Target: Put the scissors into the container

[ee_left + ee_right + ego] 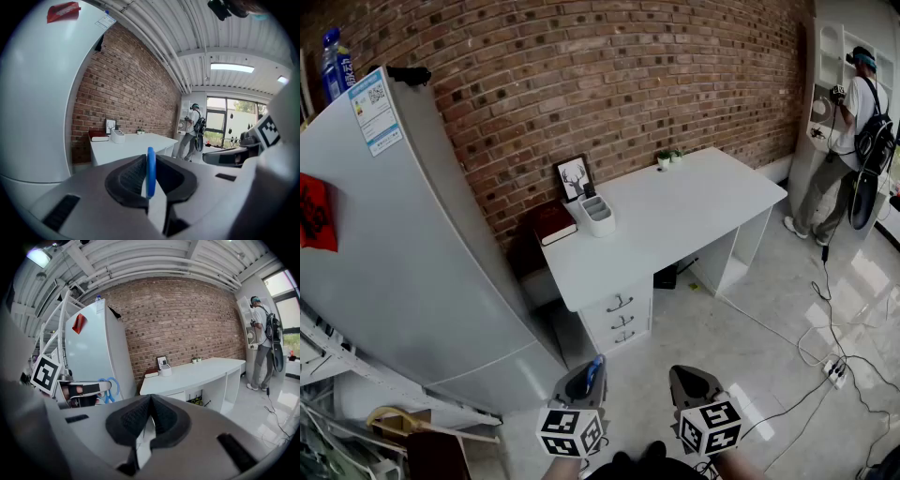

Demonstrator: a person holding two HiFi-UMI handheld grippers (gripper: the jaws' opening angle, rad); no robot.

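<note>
My left gripper [586, 375] hangs low over the floor, shut on blue-handled scissors [594, 371]. In the left gripper view a blue scissors loop [150, 171] stands edge-on between the two dark pads. From the right gripper view the scissors' blue handles [108, 389] stick out beyond the left gripper [86, 389]. My right gripper [686, 377] is beside the left one, shut with nothing in it [149, 401]. The container [597, 214], a white compartmented organiser, stands at the left back of the white desk [694, 211], well ahead of both grippers; it also shows small as the container [117, 136] and the container [165, 371].
A tall grey-white fridge [403, 272] fills the left. On the desk are a dark red book [553, 223], a framed deer picture [573, 176] and small plants [668, 157]. Drawers [621, 319] sit under the desk. A person [853, 122] stands far right; cables and a power strip [836, 372] cross the floor.
</note>
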